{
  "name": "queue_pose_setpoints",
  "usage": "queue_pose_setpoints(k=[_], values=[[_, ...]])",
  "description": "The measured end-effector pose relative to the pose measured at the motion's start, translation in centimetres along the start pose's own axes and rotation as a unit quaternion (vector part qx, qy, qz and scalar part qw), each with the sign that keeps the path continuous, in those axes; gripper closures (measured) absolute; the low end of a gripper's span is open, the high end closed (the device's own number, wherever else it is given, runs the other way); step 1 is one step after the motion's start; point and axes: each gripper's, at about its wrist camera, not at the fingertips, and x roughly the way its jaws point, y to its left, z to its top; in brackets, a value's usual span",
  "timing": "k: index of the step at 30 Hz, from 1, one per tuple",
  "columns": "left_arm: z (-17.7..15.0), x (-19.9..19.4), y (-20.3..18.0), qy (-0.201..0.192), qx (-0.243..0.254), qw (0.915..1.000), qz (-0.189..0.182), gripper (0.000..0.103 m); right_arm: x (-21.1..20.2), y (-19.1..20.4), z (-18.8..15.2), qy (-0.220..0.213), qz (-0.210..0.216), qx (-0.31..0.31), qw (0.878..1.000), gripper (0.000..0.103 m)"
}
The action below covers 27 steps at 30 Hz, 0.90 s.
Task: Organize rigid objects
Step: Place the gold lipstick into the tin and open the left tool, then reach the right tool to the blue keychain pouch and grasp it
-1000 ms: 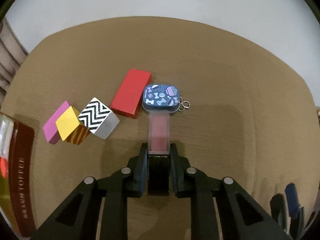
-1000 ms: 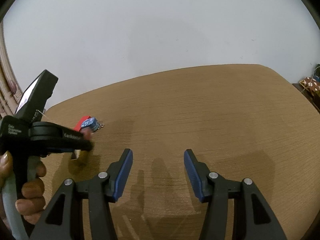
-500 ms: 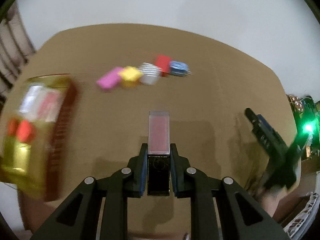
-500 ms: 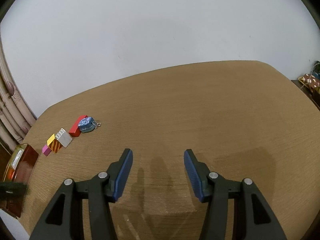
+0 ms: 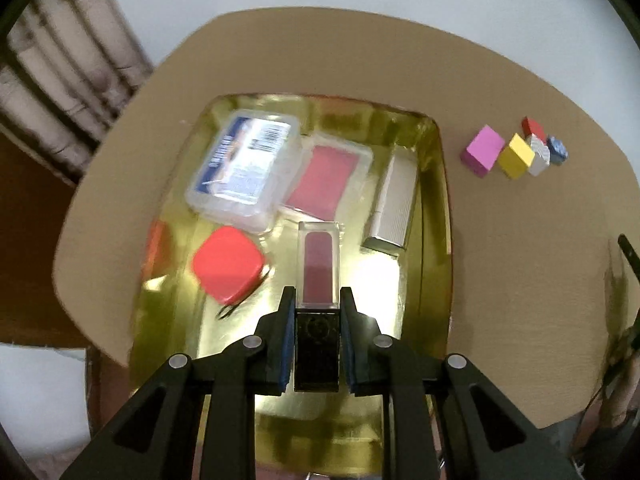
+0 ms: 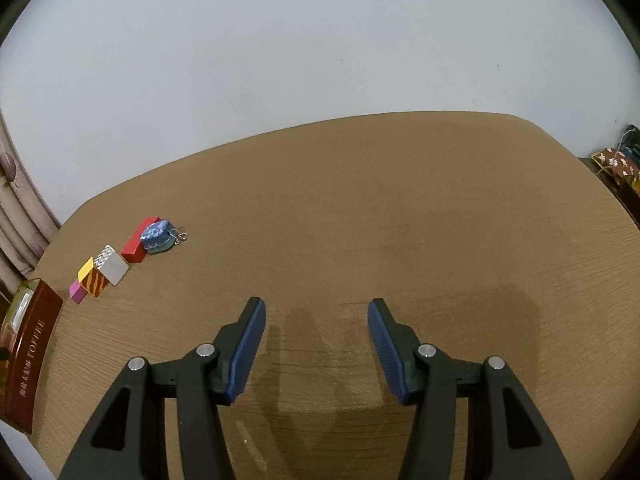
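Note:
My left gripper (image 5: 317, 300) is shut on a lip gloss tube (image 5: 318, 264) with a clear red body and black cap, held above the gold tin box (image 5: 434, 184). The box holds a clear plastic case (image 5: 244, 168), a red flat case (image 5: 324, 180), a silver ribbed box (image 5: 392, 204) and a red square case (image 5: 226, 264). On the table lie a pink block (image 5: 482, 150), a yellow block (image 5: 516, 156), a zigzag silver block (image 6: 112, 266), a red block (image 6: 140, 246) and a blue patterned tin (image 6: 157, 236). My right gripper (image 6: 316, 328) is open and empty above bare table.
The tin box also shows at the left edge of the right wrist view (image 6: 28, 356), its dark red side reading TOFFEE. A curtain (image 5: 60, 80) hangs beyond the table's left end. Small items sit on a shelf at the far right (image 6: 620, 164).
My left gripper has carried the lip gloss tube from beside the blue tin leftward to above the gold box. The right gripper has stayed open and still.

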Motion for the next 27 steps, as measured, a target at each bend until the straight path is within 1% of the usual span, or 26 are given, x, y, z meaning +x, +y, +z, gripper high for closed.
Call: queue_pose_setpoints(k=[2, 3, 6, 7, 10, 13, 16, 17, 18, 19, 20, 21, 22, 23, 24, 25, 26, 27], values=[[0.0, 0.5, 0.2, 0.004, 0.001, 1.0000, 0.004, 0.086, 0.3, 0.1, 0.0, 0.004, -0.003, -0.001, 1.000, 0.048], [0.0, 1.1, 0.4, 0.009, 0.001, 1.0000, 0.000, 0.086, 0.4, 0.1, 0.0, 0.006, -0.004, -0.001, 1.000, 0.048], [0.4, 2.8, 1.3, 0.028, -0.016, 0.9995, -0.004, 0.085, 0.7, 0.2, -0.1, 0.011, -0.006, -0.002, 1.000, 0.048], [0.5, 2.7, 1.6, 0.020, -0.017, 0.9996, -0.002, 0.085, 0.8, 0.3, -0.1, 0.012, -0.006, -0.003, 1.000, 0.048], [0.5, 2.7, 3.1, 0.020, -0.027, 0.9993, 0.015, 0.084, 1.0, 0.4, -0.1, 0.013, -0.006, -0.003, 1.000, 0.048], [0.2, 2.7, 4.1, 0.021, -0.038, 0.9985, 0.032, 0.077, 1.3, 0.5, -0.2, 0.016, -0.007, -0.004, 1.000, 0.048], [-0.2, 2.1, 4.0, 0.009, -0.031, 0.9986, 0.042, 0.076, 1.3, 0.5, -0.3, 0.015, -0.006, -0.004, 1.000, 0.048], [-0.4, 1.8, 3.7, 0.003, -0.026, 0.9986, 0.046, 0.074, 1.4, 0.5, -0.3, 0.014, -0.005, -0.004, 1.000, 0.048], [-0.6, 1.3, 3.2, -0.008, -0.021, 0.9982, 0.055, 0.067, 1.4, 0.5, -0.3, 0.014, -0.004, -0.004, 1.000, 0.048], [-0.8, 0.5, 2.7, -0.024, -0.017, 0.9977, 0.061, 0.062, 1.5, 0.6, -0.4, 0.015, -0.002, -0.005, 1.000, 0.048], [-1.1, -0.3, 2.2, -0.040, -0.012, 0.9971, 0.064, 0.053, 1.5, 0.6, -0.4, 0.017, -0.002, -0.005, 1.000, 0.048], [-1.5, -1.6, 1.6, -0.061, -0.006, 0.9960, 0.066, 0.049, 1.6, 0.7, -0.4, 0.020, -0.001, -0.007, 1.000, 0.048], [-2.0, -2.7, 0.9, -0.080, -0.001, 0.9944, 0.068, 0.049, 1.7, 0.8, -0.4, 0.022, -0.002, -0.009, 1.000, 0.048], [-2.5, -3.9, 0.1, -0.101, 0.005, 0.9925, 0.068, 0.046, 1.9, 1.0, -0.4, 0.026, -0.002, -0.014, 1.000, 0.048], [-3.3, -5.5, -0.9, -0.125, 0.013, 0.9903, 0.060, 0.037, 2.0, 1.2, -0.4, 0.030, 0.002, -0.021, 0.999, 0.048], [-4.0, -6.8, -1.9, -0.141, 0.020, 0.9888, 0.045, 0.030, 2.2, 1.5, -0.3, 0.035, 0.006, -0.029, 0.999, 0.048], [-4.6, -7.7, -2.6, -0.148, 0.025, 0.9882, 0.028, 0.016, 2.4, 2.1, -0.3, 0.045, 0.016, -0.046, 0.998, 0.048], [-5.5, -8.5, -3.6, -0.156, 0.028, 0.9874, 0.004, 0.015, 2.5, 2.5, -0.2, 0.050, 0.022, -0.058, 0.997, 0.048]])
